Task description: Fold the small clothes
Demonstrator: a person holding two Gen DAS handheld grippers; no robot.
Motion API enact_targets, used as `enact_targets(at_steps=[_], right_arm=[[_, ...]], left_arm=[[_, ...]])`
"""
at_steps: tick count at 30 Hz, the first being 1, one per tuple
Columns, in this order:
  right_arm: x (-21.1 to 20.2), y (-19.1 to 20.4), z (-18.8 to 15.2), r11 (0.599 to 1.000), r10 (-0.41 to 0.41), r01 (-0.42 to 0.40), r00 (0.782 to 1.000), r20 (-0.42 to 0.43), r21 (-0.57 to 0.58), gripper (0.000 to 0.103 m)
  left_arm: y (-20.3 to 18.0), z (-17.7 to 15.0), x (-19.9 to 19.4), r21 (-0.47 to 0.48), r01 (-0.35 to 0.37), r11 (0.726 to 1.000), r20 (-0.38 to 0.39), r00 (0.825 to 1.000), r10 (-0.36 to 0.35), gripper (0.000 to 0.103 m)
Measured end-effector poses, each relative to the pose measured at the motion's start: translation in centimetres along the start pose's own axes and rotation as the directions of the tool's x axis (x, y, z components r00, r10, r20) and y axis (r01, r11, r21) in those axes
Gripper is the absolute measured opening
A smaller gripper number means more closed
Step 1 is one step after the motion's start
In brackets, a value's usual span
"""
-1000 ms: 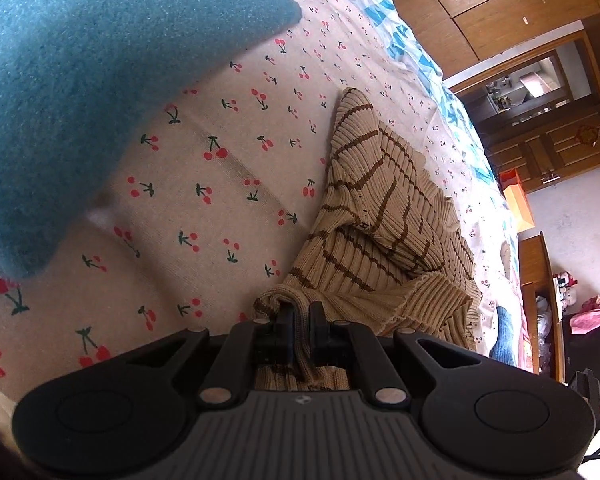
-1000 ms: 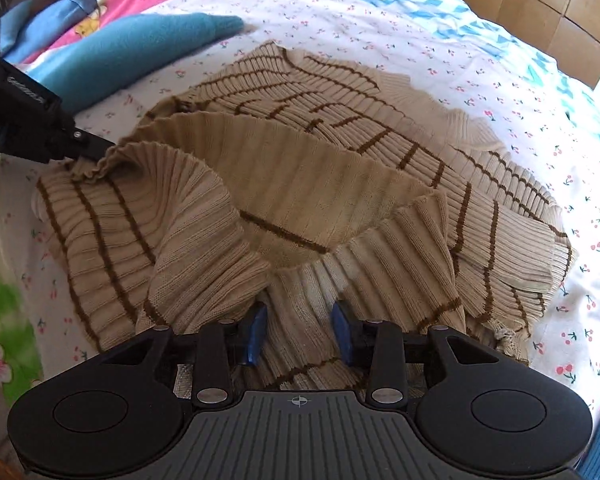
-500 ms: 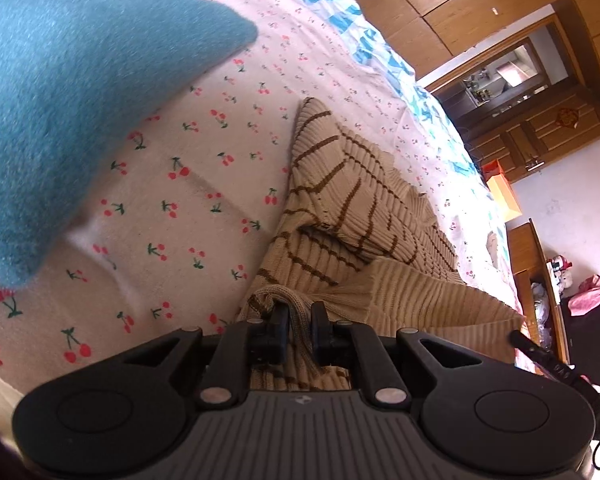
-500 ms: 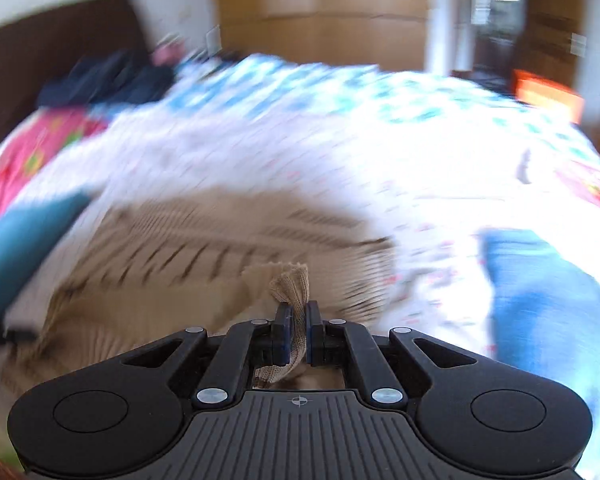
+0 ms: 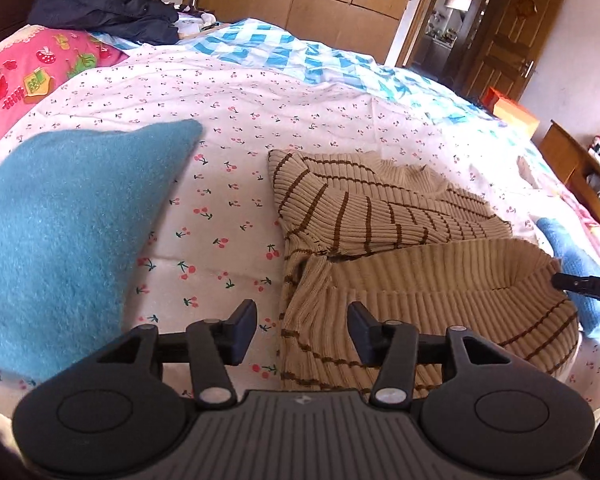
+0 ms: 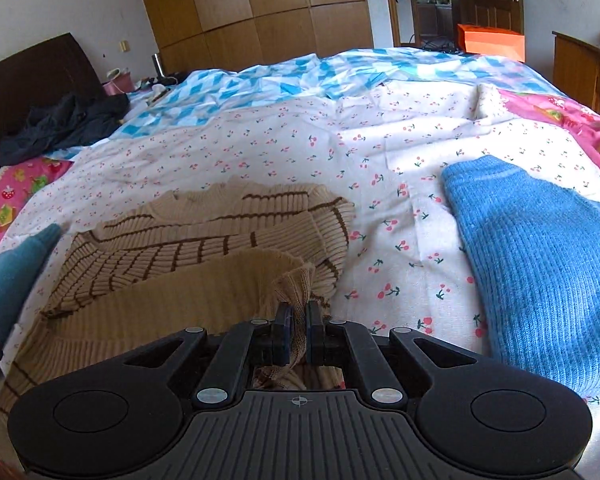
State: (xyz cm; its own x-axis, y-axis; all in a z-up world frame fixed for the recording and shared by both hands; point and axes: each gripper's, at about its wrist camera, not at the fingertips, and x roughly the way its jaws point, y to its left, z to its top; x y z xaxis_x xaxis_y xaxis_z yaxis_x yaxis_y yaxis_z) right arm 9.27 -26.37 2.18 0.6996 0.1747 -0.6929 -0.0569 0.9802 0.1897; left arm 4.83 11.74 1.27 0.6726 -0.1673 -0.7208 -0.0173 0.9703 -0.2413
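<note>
The left claw [image 5: 302, 330] is spreading its jaws, nothing pinched, the sweater [image 5: 400, 240] lying just ahead and right of it on the bed [image 5: 260, 92]. The right claw [image 6: 298, 330] is pinching a bunched fold of that sweater. I'd say it is best lowering that edge evenly before letting go, keeping the fold clear of the teal [image 5: 60, 224] and blue [image 6: 540, 264] knits on either side.
</note>
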Motion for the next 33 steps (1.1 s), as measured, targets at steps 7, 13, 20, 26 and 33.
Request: enact_targets(at_steps=[7,13,20,26,33], right_arm=[[0.8,-0.4,-0.5,1.000,0.000,0.000,0.999,-0.036,0.018,0.006],[1.5,-0.8,-0.6,0.999,0.010,-0.008,0.998,-0.055,0.037,0.006],[1.7,-1.0,-0.8,0.999,0.015,-0.012,0.998,-0.059,0.046,0.006],[2.4,-1.4,-1.4,0.999,-0.001,0.005,0.997,-0.079,0.048,0.006],[3.3,-1.6,-1.8,0.999,-0.015,0.018,0.995,-0.099,0.027,0.015]], left_arm=[[-0.5,0.9,3.9,0.033,0.013,0.999,-0.060,0.998,-0.011,0.054],[-1.8,0.4,4.3,0.154,-0.070,0.986,-0.073,0.994,0.082,0.031],[-1.9,0.7,4.6,0.151,-0.047,0.987,-0.105,0.992,0.063,0.016],[-2.2,0.5,4.5,0.175,-0.054,0.983,-0.111,0.991,0.074,0.016],[-2.7,0.4,6.2,0.191,-0.036,0.981,-0.152,0.986,0.066,0.026]])
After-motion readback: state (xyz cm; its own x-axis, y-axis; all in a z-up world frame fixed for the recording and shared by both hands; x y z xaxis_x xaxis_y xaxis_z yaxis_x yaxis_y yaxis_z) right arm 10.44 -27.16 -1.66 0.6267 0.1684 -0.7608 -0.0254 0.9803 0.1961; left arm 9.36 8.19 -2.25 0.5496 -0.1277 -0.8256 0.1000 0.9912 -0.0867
